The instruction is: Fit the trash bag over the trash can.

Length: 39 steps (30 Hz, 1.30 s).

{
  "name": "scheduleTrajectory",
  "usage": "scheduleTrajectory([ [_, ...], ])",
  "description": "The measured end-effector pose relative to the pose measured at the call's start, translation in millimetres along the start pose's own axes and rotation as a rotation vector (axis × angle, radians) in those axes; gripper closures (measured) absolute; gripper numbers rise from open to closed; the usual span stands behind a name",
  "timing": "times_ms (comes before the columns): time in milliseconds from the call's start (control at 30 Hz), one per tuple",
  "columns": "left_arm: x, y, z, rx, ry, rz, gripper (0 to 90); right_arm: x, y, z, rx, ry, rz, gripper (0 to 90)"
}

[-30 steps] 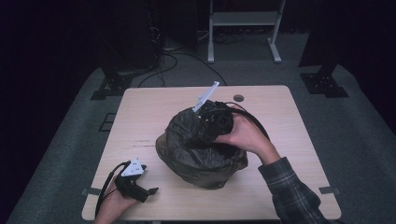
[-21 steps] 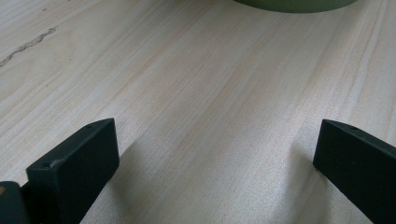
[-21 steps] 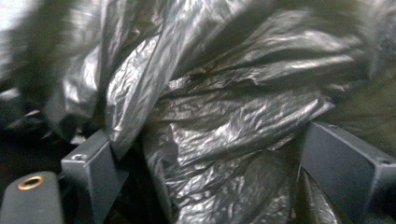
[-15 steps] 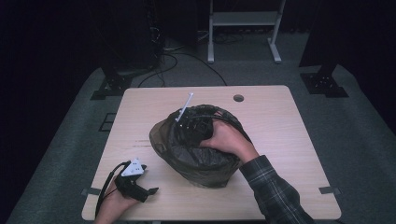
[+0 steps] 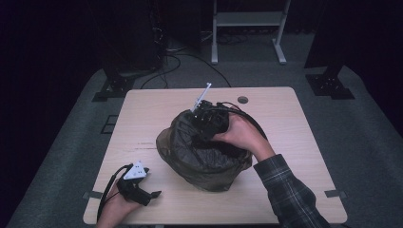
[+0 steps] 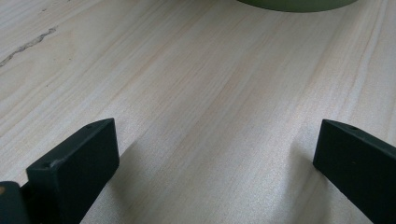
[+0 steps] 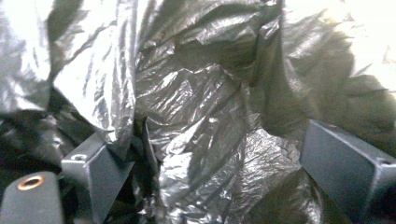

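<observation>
Right claw (image 5: pixel 205 124) has sunk into the bag (image 5: pixel 199 154), spread; left claw (image 5: pixel 142 192) spread on table (image 5: pixel 285 118).

Pale wooden table (image 5: pixel 142 123) with rounded corners, standing on grey carpeted floor (image 5: pixel 375 142). A round cable grommet (image 5: pixel 243 99) is set near the far edge of the tabletop, and a thin dark crack (image 5: pixel 142 145) runs along the grain in its left half; the same crack (image 6: pixel 28 44) appears in the left gripper view. Beyond the table, a white metal stand (image 5: pixel 247 28) with two feet rests on the floor. Black cables (image 5: pixel 180 59) trail across the carpet beside a dark cabinet (image 5: pixel 128 38). Black floor brackets (image 5: pixel 330 85) lie at the right, another (image 5: pixel 111 88) at the left.
</observation>
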<state>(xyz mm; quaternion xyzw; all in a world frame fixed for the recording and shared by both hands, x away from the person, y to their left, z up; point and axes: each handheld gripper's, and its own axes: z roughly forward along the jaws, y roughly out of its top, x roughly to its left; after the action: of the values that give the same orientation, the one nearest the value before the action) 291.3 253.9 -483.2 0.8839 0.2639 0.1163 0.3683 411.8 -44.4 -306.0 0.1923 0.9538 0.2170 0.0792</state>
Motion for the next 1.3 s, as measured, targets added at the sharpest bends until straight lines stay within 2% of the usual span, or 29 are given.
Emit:
scheduleTrajectory([
  [167, 0.0, 0.0, -0.1, 0.001, 0.0, 0.001, 0.0, 2.7, 3.9, 8.1, 0.024, -0.004, -0.013, 9.2],
  [367, 0.0, 0.0, 0.0, 0.0, 0.0, 0.0, 0.0, 14.2, 4.4, -11.7, -0.049, -0.009, -0.031, 9.2],
  [500, 0.0, 0.0, 0.0, 0.001, 0.0, 0.001, 0.0, 27.8, 7.8, -28.6, -0.098, 0.001, -0.068, 9.2],
  [633, 0.0, 0.0, 0.0, 0.0, 0.0, 0.001, 0.0, 42.7, 12.5, -39.3, -0.142, 0.041, -0.094, 9.2],
  [667, 0.0, 0.0, -0.1, 0.001, 0.0, 0.001, 0.0, 46.2, 13.8, -38.3, -0.144, 0.052, -0.1, 9.2],
  [800, 0.0, 0.0, 0.0, 0.001, 0.0, 0.001, 0.0, 57.3, 16.9, -20.4, -0.097, 0.064, -0.117, 9.2],
  [967, -0.1, 0.0, 0.0, 0.0, -0.001, 0.0, 0.0, 59.7, 16.4, 8.6, -0.029, 0.082, -0.109, 9.2],
  [1067, -0.2, -0.1, 0.0, -0.001, -0.001, -0.001, 0.0, 60.3, 16.5, 20.3, -0.003, 0.085, -0.111, 9.2],
  [1200, -0.2, -0.1, 0.0, -0.001, -0.001, -0.001, 0.0, 59.0, 16.4, 23.5, 0.003, 0.087, -0.106, 9.1],
  [1300, -0.2, -0.1, 0.0, -0.001, -0.001, -0.001, 0.0, 58.2, 15.8, 15.7, -0.032, 0.082, -0.11, 9.2],
])
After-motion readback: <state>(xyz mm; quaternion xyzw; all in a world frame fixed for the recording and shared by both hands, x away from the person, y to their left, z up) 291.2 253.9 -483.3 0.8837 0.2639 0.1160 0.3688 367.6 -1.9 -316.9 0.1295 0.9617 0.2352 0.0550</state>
